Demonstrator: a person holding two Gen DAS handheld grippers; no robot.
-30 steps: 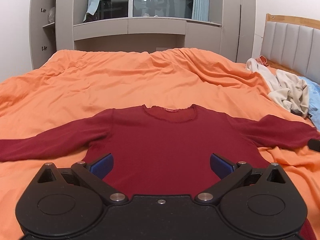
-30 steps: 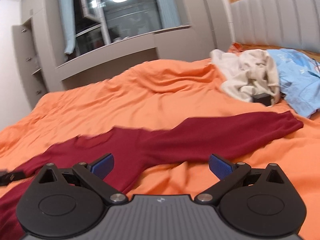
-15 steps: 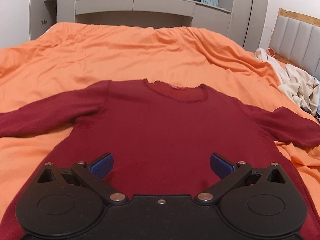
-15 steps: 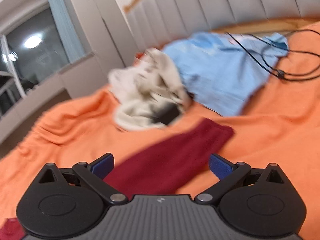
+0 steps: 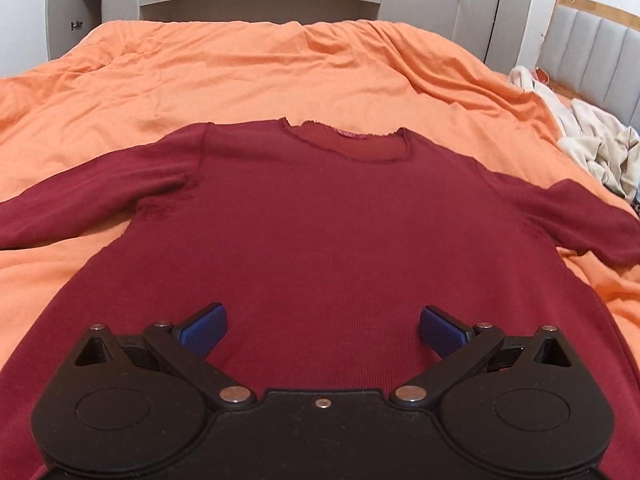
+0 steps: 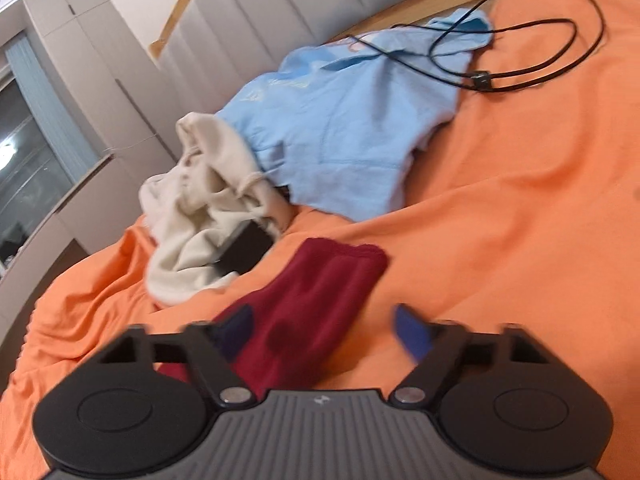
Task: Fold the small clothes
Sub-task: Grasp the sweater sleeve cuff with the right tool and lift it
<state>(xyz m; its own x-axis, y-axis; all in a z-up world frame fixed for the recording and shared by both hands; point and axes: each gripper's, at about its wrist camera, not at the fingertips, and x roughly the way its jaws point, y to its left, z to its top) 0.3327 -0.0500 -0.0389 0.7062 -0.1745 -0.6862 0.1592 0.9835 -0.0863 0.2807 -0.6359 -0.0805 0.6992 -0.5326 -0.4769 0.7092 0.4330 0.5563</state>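
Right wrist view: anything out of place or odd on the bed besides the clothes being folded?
Yes. A looped black cable lies on the orange bedspread, partly draped over the crumpled light blue garment. A dark flat object, unidentifiable here, pokes out from under the heaped cream garment.

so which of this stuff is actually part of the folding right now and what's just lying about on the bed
In the job:
- dark red long-sleeved top, spread flat
- its right sleeve end, between the closing right tongs, not yet pinched
- left tongs, open over the hem

Just lying about:
- cream garment, crumpled
- light blue garment
- black cable
- orange bedcover
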